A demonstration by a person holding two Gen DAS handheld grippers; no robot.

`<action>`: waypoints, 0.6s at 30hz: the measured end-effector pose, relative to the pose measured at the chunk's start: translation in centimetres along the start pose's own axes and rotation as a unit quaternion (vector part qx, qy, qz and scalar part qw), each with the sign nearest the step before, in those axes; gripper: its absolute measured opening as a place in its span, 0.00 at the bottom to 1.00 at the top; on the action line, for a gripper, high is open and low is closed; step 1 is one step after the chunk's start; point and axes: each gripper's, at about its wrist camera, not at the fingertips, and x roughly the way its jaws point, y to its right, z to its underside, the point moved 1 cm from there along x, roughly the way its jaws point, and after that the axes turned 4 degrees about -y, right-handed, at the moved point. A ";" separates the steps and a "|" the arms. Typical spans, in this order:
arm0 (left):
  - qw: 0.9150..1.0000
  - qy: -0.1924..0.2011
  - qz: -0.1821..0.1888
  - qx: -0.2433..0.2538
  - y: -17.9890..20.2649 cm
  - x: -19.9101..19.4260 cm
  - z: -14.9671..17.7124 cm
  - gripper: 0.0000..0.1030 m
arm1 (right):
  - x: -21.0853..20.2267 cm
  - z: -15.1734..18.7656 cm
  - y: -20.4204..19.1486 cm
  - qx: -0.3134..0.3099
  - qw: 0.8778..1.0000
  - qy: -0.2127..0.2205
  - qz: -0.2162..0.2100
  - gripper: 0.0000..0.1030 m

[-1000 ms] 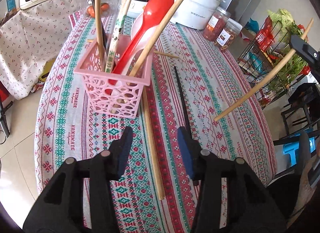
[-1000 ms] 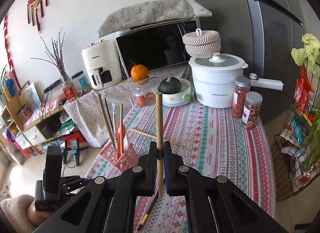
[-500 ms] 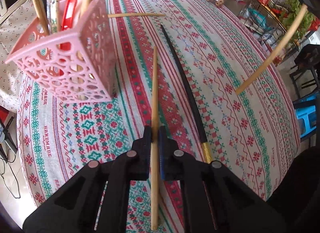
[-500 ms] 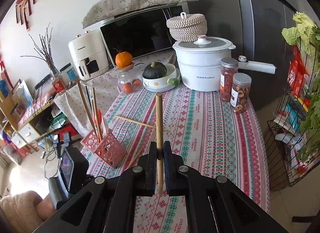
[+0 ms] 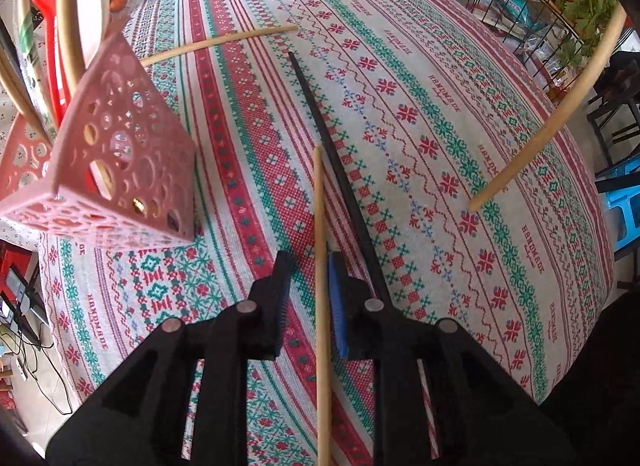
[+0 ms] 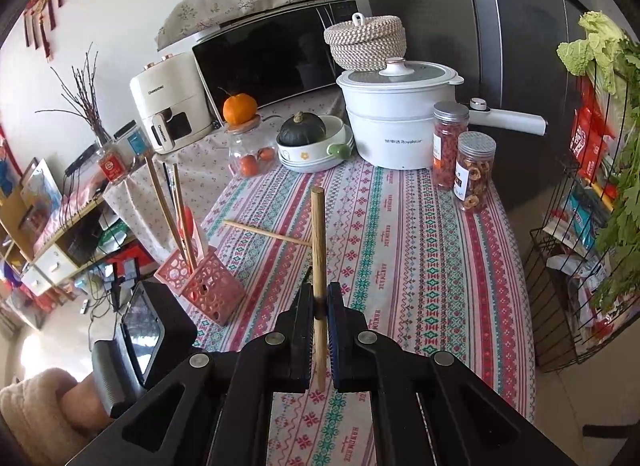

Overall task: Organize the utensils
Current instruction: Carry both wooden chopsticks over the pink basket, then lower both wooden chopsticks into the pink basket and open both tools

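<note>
on the striped patterned tablecloth [image 5: 400, 113] stands a pink perforated plastic basket [image 5: 120, 169]. the left gripper [image 5: 310, 266], jaws opening, straddles a loose pale wooden chopstick [image 5: 322, 266]; the right gripper [image 6: 320, 298] clamps another wooden chopstick [image 6: 319, 246] upright.

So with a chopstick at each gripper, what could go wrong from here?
The left gripper's jaws are opening around the wooden chopstick, with a gap at one pad, so it may slip loose. The black chopstick lies right beside it and could get nudged. The right gripper holds its chopstick upright by the lower end; the long free end might catch the utensils sticking out of the pink basket.
</note>
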 end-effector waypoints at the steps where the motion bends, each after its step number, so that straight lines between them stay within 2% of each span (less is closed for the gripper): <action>1: 1.000 0.003 -0.003 0.005 0.2 0.0 -0.2 0.16 | 0.1 0.0 0.0 0.001 1.000 -0.002 0.000 0.06; 2: 1.000 0.002 -0.003 0.011 0.5 0.1 -0.3 0.09 | 0.2 0.0 0.1 0.002 1.000 -0.003 0.001 0.06; 3: 1.000 0.001 -0.007 0.016 0.8 0.0 -0.2 0.07 | 0.3 0.0 0.0 0.002 1.000 -0.004 0.001 0.06; 6: 0.999 0.015 -0.025 0.022 1.3 -0.7 0.3 0.07 | 0.3 0.0 -0.4 -0.002 1.000 -0.003 0.000 0.06; 12: 0.993 0.115 -0.011 0.007 0.6 -7.6 3.1 0.07 | -0.6 0.0 -2.0 -0.018 1.000 0.013 -0.010 0.06; 18: 0.977 0.215 -0.006 -0.007 -1.0 -14.6 5.6 0.07 | -2.0 -0.3 -3.8 -0.038 0.999 0.035 -0.018 0.06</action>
